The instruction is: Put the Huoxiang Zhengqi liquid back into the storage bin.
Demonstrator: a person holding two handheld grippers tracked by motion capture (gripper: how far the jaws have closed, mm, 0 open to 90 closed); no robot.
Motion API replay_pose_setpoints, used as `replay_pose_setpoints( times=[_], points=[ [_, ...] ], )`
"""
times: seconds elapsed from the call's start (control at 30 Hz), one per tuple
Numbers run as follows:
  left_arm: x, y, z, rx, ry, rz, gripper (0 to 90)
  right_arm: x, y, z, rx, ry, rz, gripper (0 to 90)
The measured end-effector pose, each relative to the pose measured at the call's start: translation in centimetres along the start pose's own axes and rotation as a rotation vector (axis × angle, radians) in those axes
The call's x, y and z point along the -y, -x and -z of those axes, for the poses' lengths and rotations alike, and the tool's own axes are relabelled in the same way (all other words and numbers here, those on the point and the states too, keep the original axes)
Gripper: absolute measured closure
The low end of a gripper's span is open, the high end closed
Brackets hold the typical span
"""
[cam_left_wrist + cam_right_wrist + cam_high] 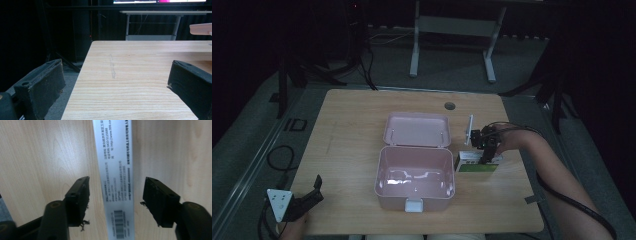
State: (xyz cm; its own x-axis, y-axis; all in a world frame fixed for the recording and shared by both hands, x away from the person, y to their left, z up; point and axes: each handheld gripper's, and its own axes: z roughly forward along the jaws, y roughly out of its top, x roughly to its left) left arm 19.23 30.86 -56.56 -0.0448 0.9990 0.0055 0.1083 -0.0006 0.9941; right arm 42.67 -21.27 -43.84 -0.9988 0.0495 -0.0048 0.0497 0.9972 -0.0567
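A pink lunch box (414, 180) stands open at the table's middle, its lid (417, 129) leaning back. To its right lies a green and white carton (477, 163). My right gripper (486, 158) hangs straight over that carton, open, a jaw on each side and neither touching. In the right gripper view the carton's white printed face (117, 170) runs between the two jaws, and the gripper (116, 192) straddles it. My left gripper (316, 190) rests open at the table's front left corner with nothing in it. In its own view the left gripper (115, 85) looks across bare wood.
A cable hole (449, 106) sits near the table's far edge. The wooden table (347, 150) is bare on its left half. Another table's white legs (414, 50) stand behind on the floor. Cables (279, 157) lie on the floor at left.
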Motion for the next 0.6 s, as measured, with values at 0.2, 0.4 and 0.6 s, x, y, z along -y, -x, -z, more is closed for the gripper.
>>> replay_pose_setpoints(
  times=[0.2,0.4,0.6],
  points=[
    [0.0,0.0,0.0,0.000,-0.002,-0.001,1.1,-0.5,0.3,-1.2,-0.016,-0.014,0.004,44.7],
    [0.0,0.0,0.0,-0.001,-0.002,-0.001,1.1,-0.7,0.3,-1.6,-0.020,-0.024,0.017,59.1],
    [0.0,0.0,0.0,0.000,-0.003,-0.002,1.1,-0.7,0.1,-1.3,-0.036,-0.019,-0.001,62.0]
  ],
)
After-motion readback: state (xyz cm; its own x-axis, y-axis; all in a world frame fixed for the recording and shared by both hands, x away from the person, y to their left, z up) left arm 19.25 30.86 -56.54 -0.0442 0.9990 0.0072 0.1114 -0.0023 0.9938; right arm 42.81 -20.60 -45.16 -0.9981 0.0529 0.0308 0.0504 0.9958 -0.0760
